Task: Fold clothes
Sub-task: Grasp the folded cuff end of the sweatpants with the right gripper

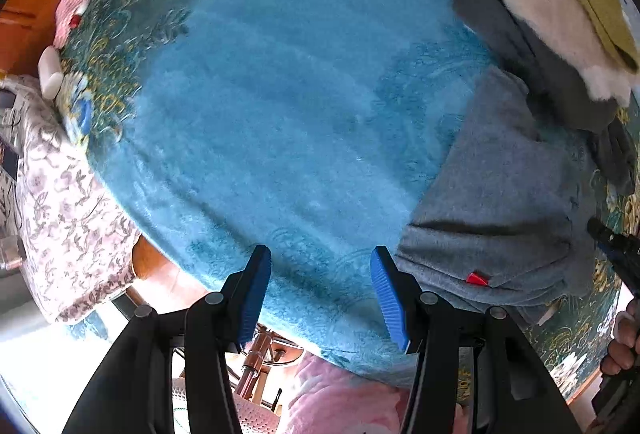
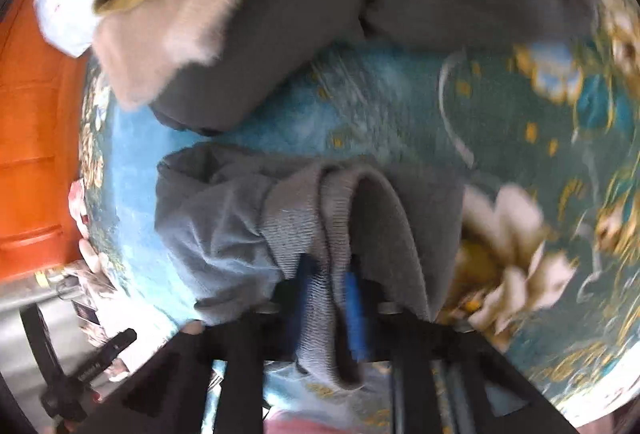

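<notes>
**Right gripper takes the grey garment by its ribbed edge**

A blue floral blanket (image 1: 280, 94) covers the whole work surface, soft and level enough to fold on. At its far edge sits a pile of clothes (image 1: 540, 14), cream fleece over dark grey with an olive piece on top, likely waiting their turn. Nearer lies the grey garment (image 1: 500, 194), rumpled and flat on the blanket, a small red tag (image 1: 477, 279) on its near hem.

The right gripper (image 2: 332, 298) is clamped on that garment's ribbed band (image 2: 316, 234), the knit bunched between its blue pads, probably to lift or drag it into place. Only the right wrist view shows this grip; the left sees just the garment's body and hem.

The left gripper (image 1: 320, 294) hangs beside the garment with jaws apart and nothing between them, over bare blanket.
</notes>
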The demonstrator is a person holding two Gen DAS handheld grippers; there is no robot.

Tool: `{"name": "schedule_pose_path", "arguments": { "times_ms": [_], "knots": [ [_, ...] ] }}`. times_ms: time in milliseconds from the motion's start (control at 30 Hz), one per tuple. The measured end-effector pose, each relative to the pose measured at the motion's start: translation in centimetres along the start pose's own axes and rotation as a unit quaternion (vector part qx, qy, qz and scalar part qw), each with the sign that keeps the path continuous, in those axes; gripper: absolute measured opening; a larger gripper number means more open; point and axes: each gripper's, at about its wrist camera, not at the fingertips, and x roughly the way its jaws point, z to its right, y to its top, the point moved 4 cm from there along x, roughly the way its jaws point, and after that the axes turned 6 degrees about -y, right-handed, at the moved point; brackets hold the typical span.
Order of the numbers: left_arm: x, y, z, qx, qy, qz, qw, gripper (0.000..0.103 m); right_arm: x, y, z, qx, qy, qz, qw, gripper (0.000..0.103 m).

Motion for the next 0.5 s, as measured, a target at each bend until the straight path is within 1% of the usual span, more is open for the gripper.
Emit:
{"name": "schedule_pose_path", "arguments": {
  "times_ms": [33, 100, 167, 200, 233, 267, 300, 333, 367, 500],
  "knots": [
    [0.1, 0.2, 0.5, 0.007, -0.001, -0.001, 1.0000, 0.053, -0.2, 0.3, 0.2, -0.001, 0.003, 0.004, 1.000, 0.011],
    [0.1, 0.5, 1.4, 0.016, -0.002, -0.002, 0.9999, 0.053, -0.2, 0.7, 0.9, 0.003, -0.003, 0.006, 1.000, 0.011],
    [0.2, 0.7, 2.1, 0.026, -0.002, -0.004, 0.9997, 0.053, 0.3, 0.8, 1.8, 0.008, -0.010, 0.004, 1.000, 0.015],
    [0.2, 0.8, 2.3, 0.028, -0.002, -0.005, 0.9996, 0.053, 0.5, 0.7, 2.2, 0.011, -0.011, 0.000, 1.000, 0.022],
    [0.3, 0.9, 2.5, 0.030, 0.000, -0.006, 0.9995, 0.053, 0.8, 0.6, 2.6, 0.010, -0.013, -0.003, 1.000, 0.038],
    [0.3, 1.0, 2.6, 0.031, 0.001, -0.008, 0.9995, 0.053, 1.0, 0.5, 2.8, 0.006, -0.015, -0.005, 1.000, 0.048],
    [0.5, 1.1, 2.6, 0.030, 0.003, -0.011, 0.9995, 0.053, 1.2, 0.4, 3.1, 0.006, -0.015, -0.008, 1.000, 0.061],
    [0.6, 1.1, 2.6, 0.028, 0.005, -0.014, 0.9995, 0.053, 1.4, 0.4, 3.4, 0.009, -0.013, -0.012, 1.000, 0.064],
    [0.7, 1.1, 2.6, 0.026, 0.006, -0.016, 0.9995, 0.053, 1.7, 0.3, 3.8, 0.013, -0.005, -0.018, 1.000, 0.065],
    [1.0, 1.2, 2.7, 0.020, 0.009, -0.024, 0.9995, 0.053, 2.7, -0.3, 4.8, 0.045, 0.042, -0.044, 0.997, 0.069]
  ]
}}
